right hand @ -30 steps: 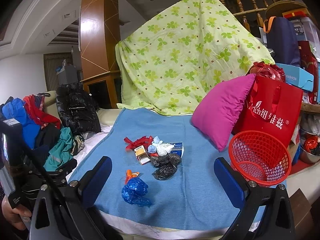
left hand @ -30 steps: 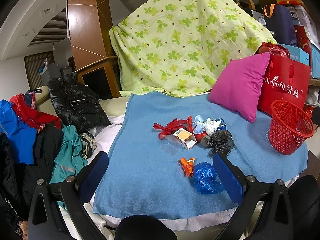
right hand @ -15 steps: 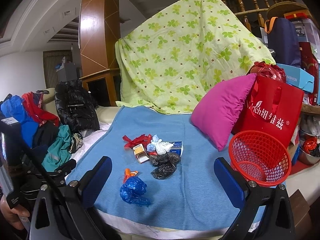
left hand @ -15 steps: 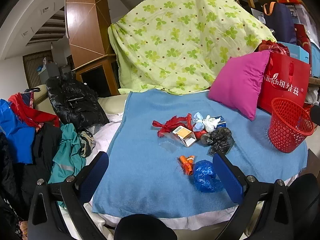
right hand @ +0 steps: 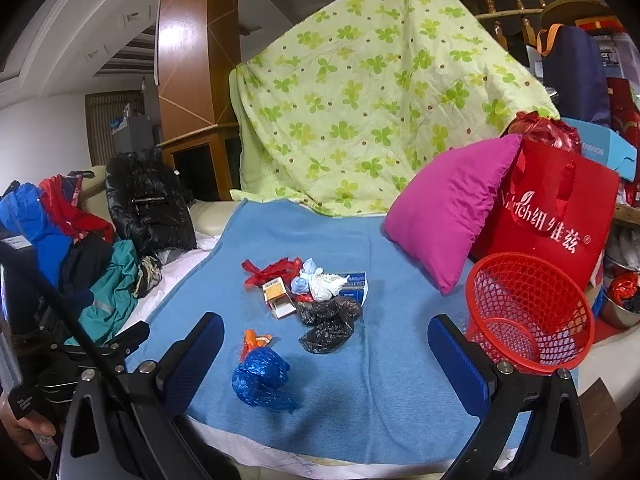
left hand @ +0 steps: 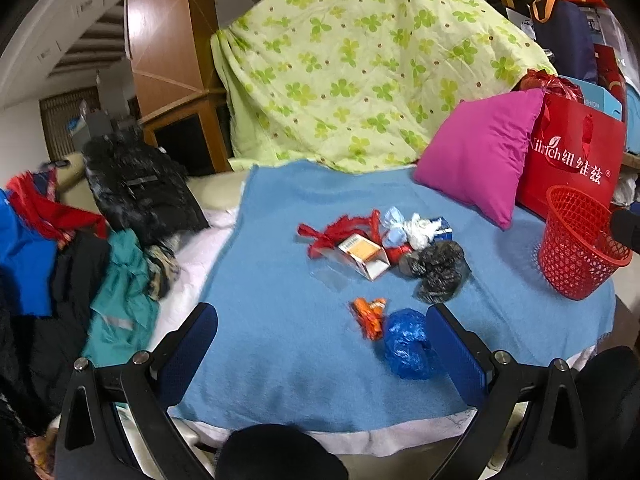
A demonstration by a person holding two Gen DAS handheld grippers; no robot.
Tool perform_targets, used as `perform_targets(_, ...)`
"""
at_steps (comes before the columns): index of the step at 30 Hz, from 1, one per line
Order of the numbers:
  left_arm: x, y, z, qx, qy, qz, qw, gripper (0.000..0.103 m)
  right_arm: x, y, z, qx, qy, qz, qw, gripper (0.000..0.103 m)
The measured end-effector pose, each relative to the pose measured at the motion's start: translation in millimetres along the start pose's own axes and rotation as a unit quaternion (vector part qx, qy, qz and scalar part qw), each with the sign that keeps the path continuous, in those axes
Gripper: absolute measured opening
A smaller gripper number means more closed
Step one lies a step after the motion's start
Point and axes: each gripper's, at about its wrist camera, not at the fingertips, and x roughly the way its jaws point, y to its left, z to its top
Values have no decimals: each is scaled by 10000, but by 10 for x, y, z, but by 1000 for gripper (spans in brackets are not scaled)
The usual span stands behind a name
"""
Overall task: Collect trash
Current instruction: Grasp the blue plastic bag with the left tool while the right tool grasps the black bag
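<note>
— Where's the trash?

— Spread on the blue blanket (right hand: pixel 384 364). Near its front edge lies a crumpled blue bag (right hand: pixel 262 376), with an orange wrapper (right hand: pixel 254 340) touching it on the far side. Toward the middle sits a cluster: red ribbon (right hand: pixel 270 270), a small orange-and-white carton (right hand: pixel 278 298), a white tissue wad (right hand: pixel 326 282) and a black bag (right hand: pixel 330 320).

— And the basket?

— The red basket (right hand: pixel 528 320) stands at the blanket's right edge, in front of a red shopping bag (right hand: pixel 556 220) and beside a pink pillow (right hand: pixel 448 208).

— The tools?

— The left tool (left hand: pixel 322 346) hovers over the front edge, blue pads spread wide, gripping nothing. The right tool (right hand: pixel 326 362) is likewise wide apart and empty, with the blue bag between its pads in view.
</note>
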Motion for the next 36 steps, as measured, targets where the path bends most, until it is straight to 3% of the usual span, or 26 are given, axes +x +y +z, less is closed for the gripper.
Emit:
perform_targets(4,294,39,-104,-230,428,-463,9977,103,354,-90,-48,-151,252,-91,9995,103)
perform_targets(9,693,12,-261,-574,983,-834,9900,103,1008,-350,-173,238,687,213,9971,103)
perform_targets(18,1207,-88,-409,-994,1497,-1413,9735,103,2304,-545,-256,710,1412,736,9847,103)
perform_targets(24,1507,-179,-437,-1205,1674,-1841,9610,101,2922,-534,-212,972,1760,1088,9735,103)
perform_targets(29,1712,-322,-451,-1264,1852,-2248,9483,87,3329,-553,-232,1009,2013,1118,9679,103)
perform_targets(31,1793,-376,-471,-1272,1957,-2351,9435,76,3404,-543,-247,1057,2065,1181,9655,102)
perform_targets(34,1877,-436,-545,-1299,2126,-2525,9350,60,3502,-506,-291,1102,2172,1339,9606,87)
perform_targets(36,1921,-452,-601,-1359,2229,-2655,9281,54,3542,-451,-326,1040,2278,1388,9581,69)
